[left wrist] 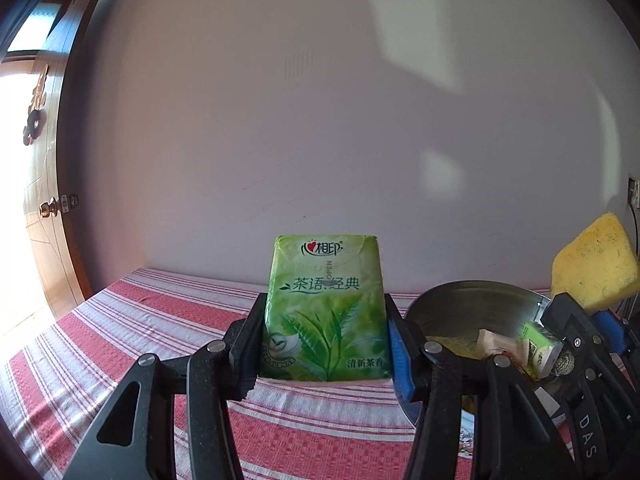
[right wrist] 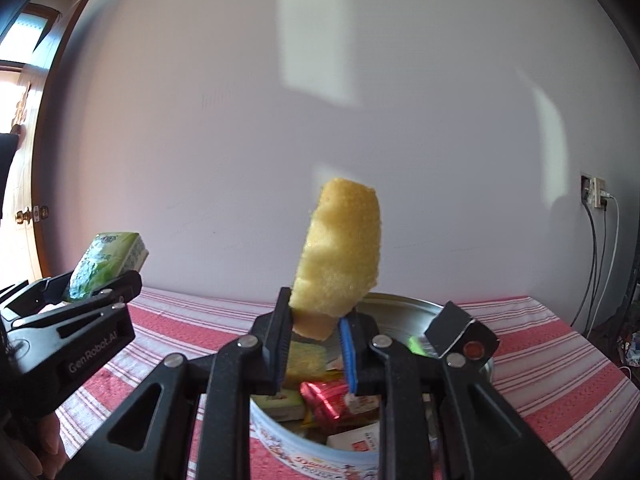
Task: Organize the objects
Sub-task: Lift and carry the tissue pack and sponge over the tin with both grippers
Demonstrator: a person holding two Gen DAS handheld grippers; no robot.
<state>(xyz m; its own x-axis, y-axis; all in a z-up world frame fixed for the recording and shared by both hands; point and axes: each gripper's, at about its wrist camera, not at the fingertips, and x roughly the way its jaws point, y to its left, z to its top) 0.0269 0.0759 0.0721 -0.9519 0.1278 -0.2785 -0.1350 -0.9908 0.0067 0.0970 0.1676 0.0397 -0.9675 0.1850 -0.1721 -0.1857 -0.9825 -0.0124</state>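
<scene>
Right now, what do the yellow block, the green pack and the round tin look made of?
Yellow block: soft porous foam, likely a sponge; pitted, dented where pinched.
Green pack: glossy printed plastic film, probably wrapping tissues; creased corners.
Round tin: thin metal, dull silver inside, printed outside.

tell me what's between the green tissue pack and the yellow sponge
In the right wrist view, only bare wall and striped cloth separate the tissue pack from the sponge. Each is held up by its own tool, above the table.
</scene>
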